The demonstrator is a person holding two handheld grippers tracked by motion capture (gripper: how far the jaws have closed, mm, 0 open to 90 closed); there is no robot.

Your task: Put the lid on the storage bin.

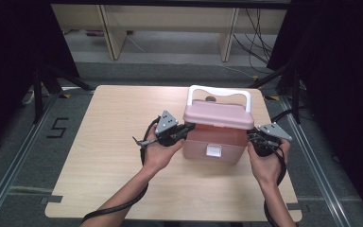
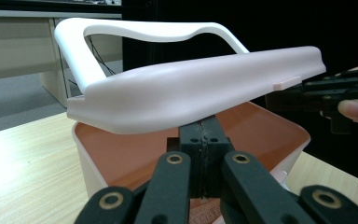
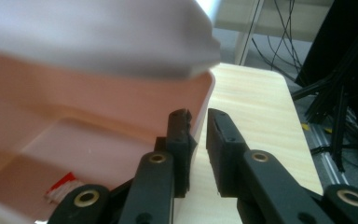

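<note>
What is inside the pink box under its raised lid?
The box interior looks mostly bare; a small red-and-white item lies at the bottom. The lid hides the rest.

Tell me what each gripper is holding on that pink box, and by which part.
The left gripper is shut on the box wall at its rim. The right gripper straddles the opposite rim, pads apart, holding nothing.

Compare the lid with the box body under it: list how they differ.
The lid is opaque pale pink; the box body is see-through with a reddish-orange inside. The lid carries a white handle; the box body carries a white latch on its front. The lid hovers raised above the rim; the box body rests on the table. Both share a rounded rectangular outline.
</note>
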